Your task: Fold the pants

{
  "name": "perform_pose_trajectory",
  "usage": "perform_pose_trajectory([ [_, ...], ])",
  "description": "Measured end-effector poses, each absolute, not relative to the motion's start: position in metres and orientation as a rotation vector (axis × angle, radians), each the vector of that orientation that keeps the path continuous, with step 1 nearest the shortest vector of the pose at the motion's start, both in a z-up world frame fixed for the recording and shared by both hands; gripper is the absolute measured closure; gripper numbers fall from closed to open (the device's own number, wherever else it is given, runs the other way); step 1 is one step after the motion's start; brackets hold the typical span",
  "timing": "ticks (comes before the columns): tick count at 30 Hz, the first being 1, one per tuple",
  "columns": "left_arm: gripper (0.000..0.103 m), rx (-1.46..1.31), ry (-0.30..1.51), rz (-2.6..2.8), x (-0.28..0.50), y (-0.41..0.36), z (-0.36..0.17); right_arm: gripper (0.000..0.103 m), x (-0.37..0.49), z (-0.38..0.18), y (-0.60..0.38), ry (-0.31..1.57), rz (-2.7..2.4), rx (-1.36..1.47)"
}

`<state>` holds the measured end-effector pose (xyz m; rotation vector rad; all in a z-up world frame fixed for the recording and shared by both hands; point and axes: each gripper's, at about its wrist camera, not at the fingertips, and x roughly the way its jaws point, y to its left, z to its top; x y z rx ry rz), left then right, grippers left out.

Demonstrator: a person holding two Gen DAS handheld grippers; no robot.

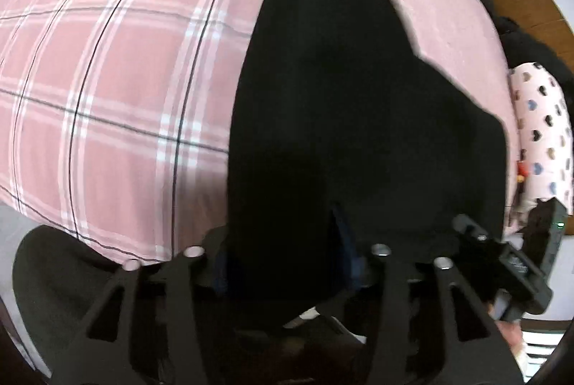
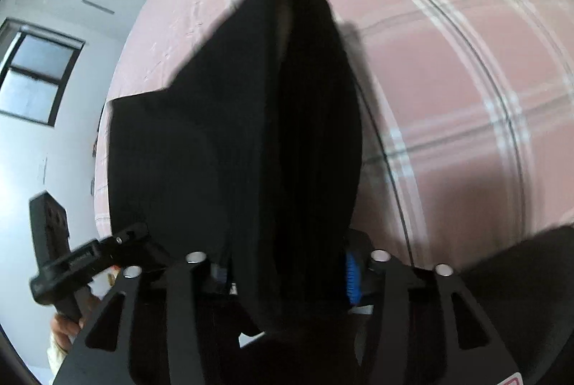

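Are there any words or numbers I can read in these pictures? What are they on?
None can be read.
Raised lettering on the right tool's black body: too blurred to read.
Raised lettering on the left tool's black body: too blurred to read.
Black pants and pink plaid bedsheet: no writing.

One pair of black pants lies on one pink plaid bed cover, running from its near edge toward the far one. Two grippers are in view, the left gripper and the right gripper. One heart-patterned pillow sits at the cover's right edge.
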<state>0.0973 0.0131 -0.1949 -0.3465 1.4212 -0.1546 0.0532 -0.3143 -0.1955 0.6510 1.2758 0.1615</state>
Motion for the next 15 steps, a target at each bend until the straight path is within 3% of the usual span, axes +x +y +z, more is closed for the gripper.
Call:
perform_pose_trajectory([
  [4,0.015,-0.274,1.398,-0.072,0.102,0.011,-0.196,0.038,0.058,-0.196,-0.313,1.281,0.167,0.615],
  [6,0.008,-0.257,1.4,-0.052,0.107,0.008,-0.199,0.031,0.06,-0.199,-0.312,1.277,0.159,0.619],
  [15,0.005,-0.276,1.405,-0.046,0.119,-0.007,-0.208,0.017,0.065,-0.207,-0.3,1.266,0.154,0.635],
])
